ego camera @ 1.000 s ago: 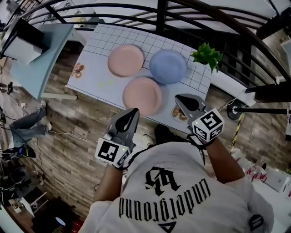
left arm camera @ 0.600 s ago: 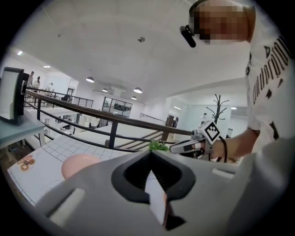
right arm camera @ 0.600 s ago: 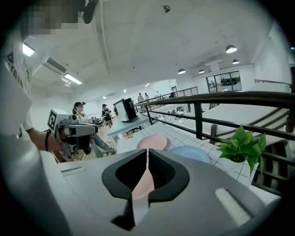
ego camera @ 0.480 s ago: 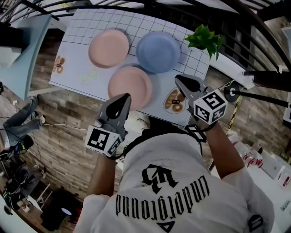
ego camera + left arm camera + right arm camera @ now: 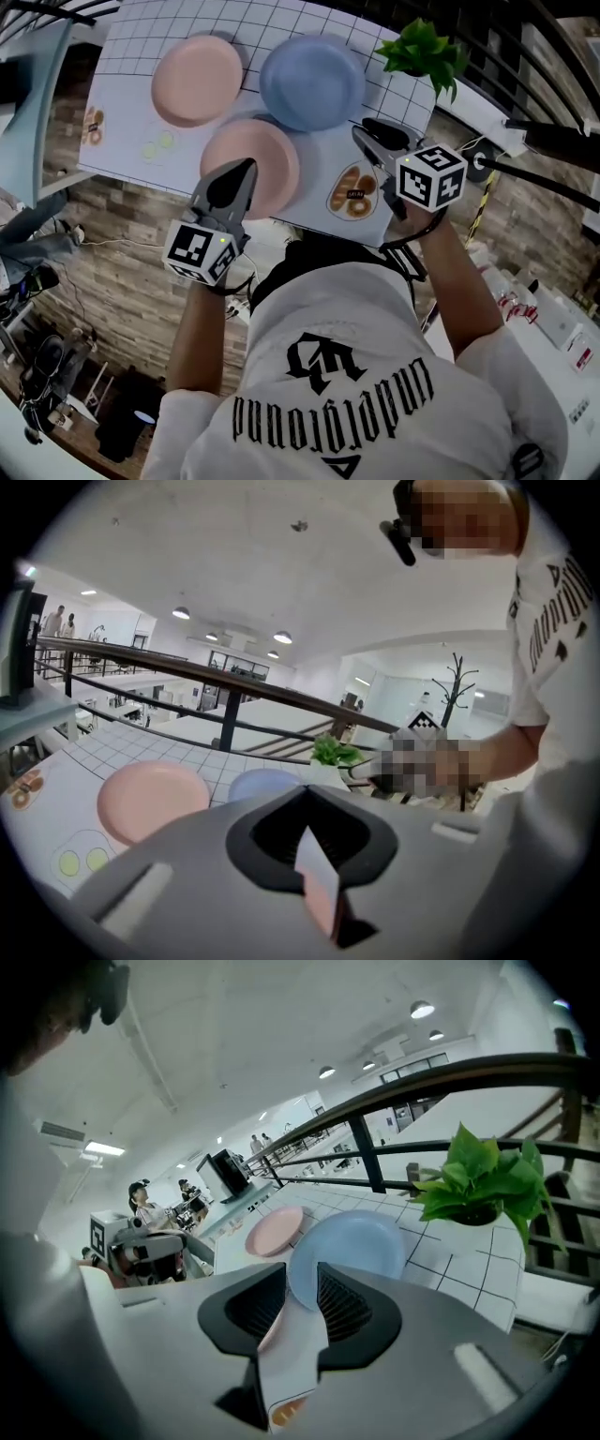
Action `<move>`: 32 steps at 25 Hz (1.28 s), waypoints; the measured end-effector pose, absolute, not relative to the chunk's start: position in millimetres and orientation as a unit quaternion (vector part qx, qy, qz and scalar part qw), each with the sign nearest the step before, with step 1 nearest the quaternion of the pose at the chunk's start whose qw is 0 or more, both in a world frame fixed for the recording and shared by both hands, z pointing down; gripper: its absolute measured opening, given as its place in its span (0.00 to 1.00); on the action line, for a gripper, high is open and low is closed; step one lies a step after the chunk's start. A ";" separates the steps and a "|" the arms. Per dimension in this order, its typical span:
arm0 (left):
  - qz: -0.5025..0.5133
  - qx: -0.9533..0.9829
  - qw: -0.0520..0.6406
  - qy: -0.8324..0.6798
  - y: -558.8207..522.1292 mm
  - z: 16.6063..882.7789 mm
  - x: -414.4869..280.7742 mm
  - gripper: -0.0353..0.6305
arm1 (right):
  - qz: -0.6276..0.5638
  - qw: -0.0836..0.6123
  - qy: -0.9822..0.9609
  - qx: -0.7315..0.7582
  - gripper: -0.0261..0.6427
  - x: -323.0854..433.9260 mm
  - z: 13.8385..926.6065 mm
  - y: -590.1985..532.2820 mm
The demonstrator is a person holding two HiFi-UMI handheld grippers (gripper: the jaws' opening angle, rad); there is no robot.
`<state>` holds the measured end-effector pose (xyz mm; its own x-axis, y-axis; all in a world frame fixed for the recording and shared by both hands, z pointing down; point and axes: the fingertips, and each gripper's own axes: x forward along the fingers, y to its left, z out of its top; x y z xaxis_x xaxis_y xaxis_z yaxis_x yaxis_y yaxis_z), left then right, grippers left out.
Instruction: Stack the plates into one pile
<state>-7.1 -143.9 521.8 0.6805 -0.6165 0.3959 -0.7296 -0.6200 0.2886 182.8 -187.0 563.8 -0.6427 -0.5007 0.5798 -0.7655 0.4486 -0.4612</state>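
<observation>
Three plates lie apart on the white gridded table: a pink plate at the back left, a blue plate at the back right, and a second pink plate at the front. My left gripper hovers shut over the front pink plate's near edge, holding nothing. My right gripper hangs just right of the blue plate; its jaws are opening with nothing between them. Through the right gripper's gap I see the blue plate. Past the left gripper shows the back pink plate.
A potted green plant stands at the table's back right corner, close to my right gripper. A round pastry picture marks the tabletop under that gripper. A dark railing runs behind the table. The table's front edge meets a wooden floor.
Both grippers have come forward from in front of the table to over its front part. The right jaws have gone from shut to apart.
</observation>
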 end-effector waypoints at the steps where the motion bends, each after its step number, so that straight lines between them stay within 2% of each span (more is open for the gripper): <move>1: 0.135 0.889 0.220 -0.378 -148.7 529.8 -7.3 0.13 | 0.371 0.183 -0.825 0.385 0.17 185.3 570.8 -191.1; 14: 0.178 0.889 0.227 -0.355 -193.9 580.0 10.0 0.13 | 0.506 0.186 -0.718 0.441 0.18 216.6 673.9 -228.1; 22: 0.177 0.888 0.242 -0.349 -208.2 592.6 20.4 0.13 | 0.587 0.145 -0.648 0.463 0.18 228.7 718.7 -237.5; 32: 0.185 0.881 0.266 -0.345 -211.9 618.1 19.2 0.13 | 0.632 0.112 -0.625 0.444 0.17 218.7 740.5 -244.8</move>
<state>19.2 -211.9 618.1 0.6928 -0.5097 0.5102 -0.7068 -0.6202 0.3402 218.7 -244.8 740.5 -0.5805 -0.4136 0.7014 -0.6971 -0.1926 -0.6906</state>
